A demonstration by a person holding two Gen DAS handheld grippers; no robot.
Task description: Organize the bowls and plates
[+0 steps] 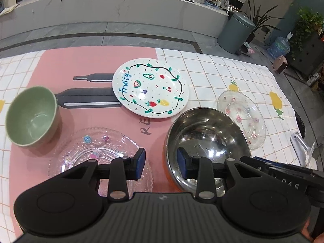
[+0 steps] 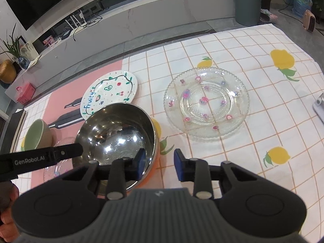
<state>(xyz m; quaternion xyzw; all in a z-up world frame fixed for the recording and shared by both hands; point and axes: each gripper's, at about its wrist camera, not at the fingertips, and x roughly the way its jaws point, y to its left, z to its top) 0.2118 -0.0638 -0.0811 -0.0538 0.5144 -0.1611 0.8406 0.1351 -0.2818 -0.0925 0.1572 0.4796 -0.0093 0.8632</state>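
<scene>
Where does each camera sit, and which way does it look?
Left wrist: it sits on the left tongs, looks forward and down, straddling the near-left rim of the steel bowl; a clear glass plate lies beneath; the other tongs enter at right.
Right wrist: it sits on the right tongs, looks down, straddling the same bowl's right rim; fingers show at left.
Shared: steel bowl, fruit plate, green bowl, flowered glass plate.
</scene>
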